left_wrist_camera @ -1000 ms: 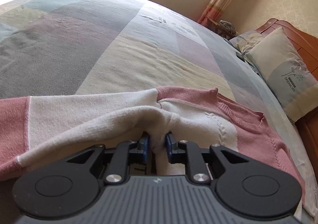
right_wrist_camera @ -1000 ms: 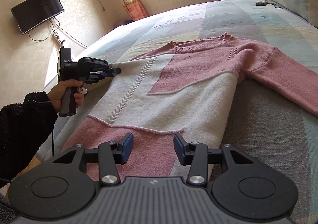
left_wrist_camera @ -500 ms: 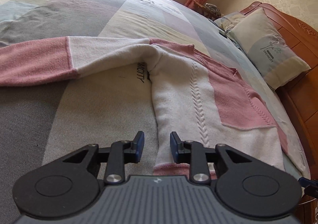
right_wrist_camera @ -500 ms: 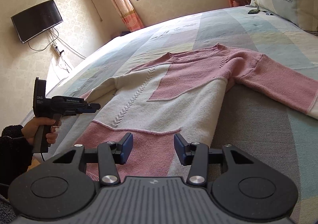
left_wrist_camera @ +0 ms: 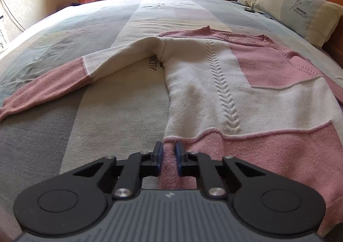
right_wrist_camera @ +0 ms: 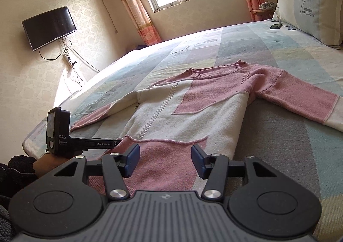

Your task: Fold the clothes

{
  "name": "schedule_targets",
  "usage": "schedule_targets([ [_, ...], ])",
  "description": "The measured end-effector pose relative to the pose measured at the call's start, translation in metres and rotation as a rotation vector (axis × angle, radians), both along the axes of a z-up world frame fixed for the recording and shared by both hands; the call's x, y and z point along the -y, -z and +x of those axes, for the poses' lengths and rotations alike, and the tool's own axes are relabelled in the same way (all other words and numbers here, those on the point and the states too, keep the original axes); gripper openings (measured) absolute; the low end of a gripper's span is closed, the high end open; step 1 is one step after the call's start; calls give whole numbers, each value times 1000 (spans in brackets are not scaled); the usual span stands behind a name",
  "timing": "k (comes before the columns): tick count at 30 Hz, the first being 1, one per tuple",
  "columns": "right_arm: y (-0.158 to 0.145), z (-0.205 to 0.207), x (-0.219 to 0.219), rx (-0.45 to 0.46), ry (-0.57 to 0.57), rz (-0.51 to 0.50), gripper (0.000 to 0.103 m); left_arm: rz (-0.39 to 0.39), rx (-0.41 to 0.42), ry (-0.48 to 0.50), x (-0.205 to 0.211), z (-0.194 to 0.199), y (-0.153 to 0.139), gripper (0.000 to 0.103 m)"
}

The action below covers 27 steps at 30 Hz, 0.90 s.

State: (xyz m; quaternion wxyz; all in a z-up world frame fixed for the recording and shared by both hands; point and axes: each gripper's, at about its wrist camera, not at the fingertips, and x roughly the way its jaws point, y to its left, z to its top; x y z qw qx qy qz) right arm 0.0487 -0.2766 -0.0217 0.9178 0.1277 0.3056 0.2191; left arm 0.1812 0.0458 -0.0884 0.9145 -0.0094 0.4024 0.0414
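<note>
Both fingers of the left gripper (left_wrist_camera: 169, 156) pinch the fuzzy knit sweater (left_wrist_camera: 235, 96) hem; right gripper (right_wrist_camera: 165, 160) fingers apart.

Your right gripper (right_wrist_camera: 165, 161) sits at the bottom centre of the frame, its jaws having just widened and standing apart over the pink hem of the sweater (right_wrist_camera: 193, 111), pads clear of the fabric. At lower left, your left gripper (right_wrist_camera: 120, 142) reaches the hem's corner. The sweater lies flat on the bed (right_wrist_camera: 268, 53), sleeves spread.
</note>
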Motion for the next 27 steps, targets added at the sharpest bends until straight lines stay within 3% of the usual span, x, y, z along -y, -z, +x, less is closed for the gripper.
schedule_targets([
  [3, 1, -4, 4, -4, 11, -7, 60, -79, 4, -28, -21, -11, -13, 10],
  [5, 7, -3, 10, -22, 28, -7, 64, -131, 7, -46, -35, -19, -22, 16],
  [8, 22, 3, 16, -86, 94, -23, 64, -181, 35, 40, -19, -23, -39, 38],
  [10, 31, 7, 20, -136, 157, -48, 67, -219, 20, 150, 11, -14, -45, 58],
  [12, 37, 6, 22, -163, 213, -115, 75, -240, -5, 259, 47, -3, -49, 66],
  [17, 46, -6, 31, -163, 287, -276, 91, -196, -30, 485, 146, 18, -58, 72],
  [19, 48, -10, 39, -165, 307, -277, 93, -143, -22, 608, 195, 15, -61, 77],
  [21, 49, -14, 48, -169, 320, -243, 95, -138, -30, 725, 233, 12, -61, 77],
  [25, 53, -20, 65, -183, 348, -208, 96, -232, -162, 845, 286, 22, -47, 78],
  [27, 55, -24, 71, -193, 360, -209, 96, -261, -255, 827, 301, 33, -32, 78],
])
